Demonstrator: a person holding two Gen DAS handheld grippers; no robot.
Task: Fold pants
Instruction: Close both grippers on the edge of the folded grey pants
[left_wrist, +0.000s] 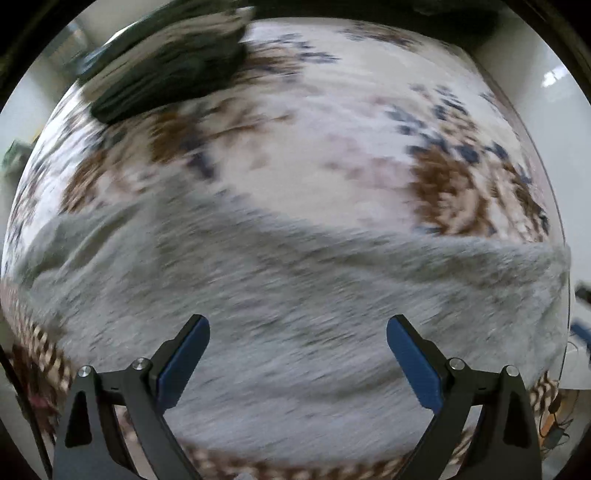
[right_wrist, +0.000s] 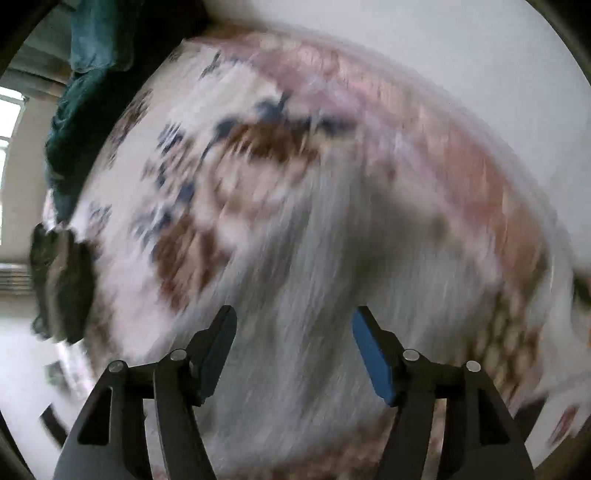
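Both views heavily motion-blurred, so detail is limited.

Left view: the left claw (left_wrist: 298, 334) is spread wide with nothing between its blue pads, pointing steeply down over the grey pants (left_wrist: 295, 295). The pants lie in a broad band across the patterned blanket (left_wrist: 314, 140), 1 edge reaching toward the right rim. A dark folded garment (left_wrist: 166, 77) sits at the blanket's far left corner, well apart from the pants.

Right view: the right claw (right_wrist: 294, 325) is also spread, pads bare, nothing pinched. The pants (right_wrist: 314, 258) run away from it up the middle of the view. The same dark garment (right_wrist: 62, 280) is at the left edge, and a teal cloth (right_wrist: 85, 92) hangs at top left.

Risks, judged from this:
- Neither claw holds fabric, so any fold just laid can spring back or slide, since the cloth looks soft and fuzzy.
- The blur suggests fast motion; a hurried re-grasp could pinch the blanket along with the pants, or catch only 1 layer.
- Pants edges are hard to make out here, so corners may be misaligned and the fold come out skewed.
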